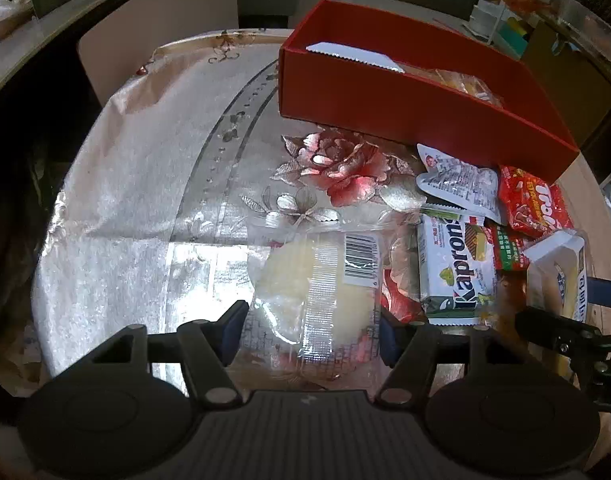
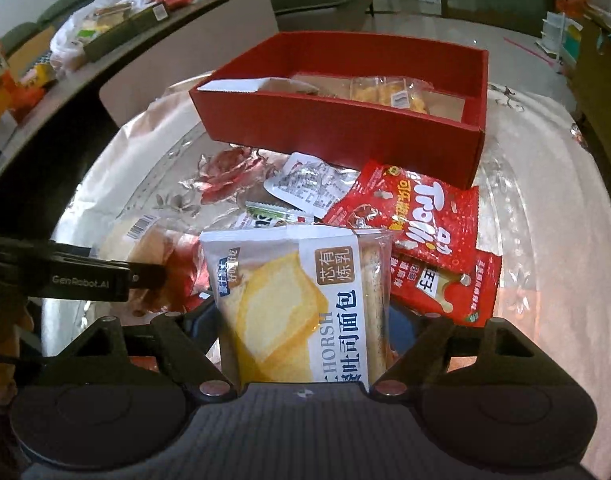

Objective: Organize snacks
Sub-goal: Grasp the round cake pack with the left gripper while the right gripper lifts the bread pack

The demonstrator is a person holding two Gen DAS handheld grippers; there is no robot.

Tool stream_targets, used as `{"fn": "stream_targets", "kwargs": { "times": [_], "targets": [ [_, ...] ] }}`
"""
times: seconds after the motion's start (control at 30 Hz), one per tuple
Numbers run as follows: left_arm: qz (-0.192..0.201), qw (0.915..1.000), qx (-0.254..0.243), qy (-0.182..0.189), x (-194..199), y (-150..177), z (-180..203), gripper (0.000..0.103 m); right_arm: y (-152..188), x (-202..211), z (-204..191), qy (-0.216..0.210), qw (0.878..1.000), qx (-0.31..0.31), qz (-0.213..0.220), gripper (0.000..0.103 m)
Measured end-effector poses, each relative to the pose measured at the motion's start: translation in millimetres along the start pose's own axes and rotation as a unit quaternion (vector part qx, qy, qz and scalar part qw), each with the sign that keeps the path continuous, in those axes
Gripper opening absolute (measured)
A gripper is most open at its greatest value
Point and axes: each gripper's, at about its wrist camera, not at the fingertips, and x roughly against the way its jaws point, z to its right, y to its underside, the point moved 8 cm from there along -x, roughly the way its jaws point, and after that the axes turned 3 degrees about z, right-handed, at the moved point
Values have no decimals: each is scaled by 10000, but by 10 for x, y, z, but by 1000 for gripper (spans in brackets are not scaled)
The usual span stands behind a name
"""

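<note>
Both hands are at the pick-up step: each gripper has a packet and neither packet is in the box yet. The left gripper [image 1: 309,330] has its jaws clenched on a clear plastic packet of pale bread with a barcode label [image 1: 319,280], which lies flat on the shiny floral-cloth surface [image 1: 145,200] at the 6 o'clock edge of the left wrist view. The right gripper [image 2: 305,332] grips a white-and-yellow toast bread packet with blue lettering [image 2: 293,304] by its lower end, jaws pressed against both sides; the packet stands up between them, and it looks raised off the pile.

The open red cardboard box [image 2: 345,136] sits at 12 o'clock in the right wrist view, already holding a few wrapped snacks. Between it and the grippers lie loose items: a red Trolli gummy bag [image 2: 417,208], a white sachet with printed text [image 2: 305,188] and, at 3 o'clock in the left view, a green-and-white Kapront wafer bar [image 1: 457,272].

The next move likely calls for lifting each packet clear of the pile, carrying it over the box's near wall and releasing into free space inside, without the two grippers colliding
</note>
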Motion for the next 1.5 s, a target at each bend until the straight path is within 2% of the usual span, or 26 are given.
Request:
{"fn": "stream_targets", "kwargs": {
  "times": [0.27, 1.13, 1.3, 1.5],
  "targets": [
    [222, 9997, -97, -3, 88, -70, 37, 56, -57, 46, -3, -13, 9999, -46, 151, 85],
    [593, 9972, -442, 97, 206, -153, 261, 56, -256, 129, 57, -50, 9986, -244, 469, 85],
    [772, 9955, -550, 60, 263, -191, 294, 51, -275, 134, 52, -60, 9984, -256, 503, 85],
    [641, 9961, -594, 92, 213, -173, 299, 51, -276, 114, 52, -50, 9985, -258, 474, 85]
  ]
}}
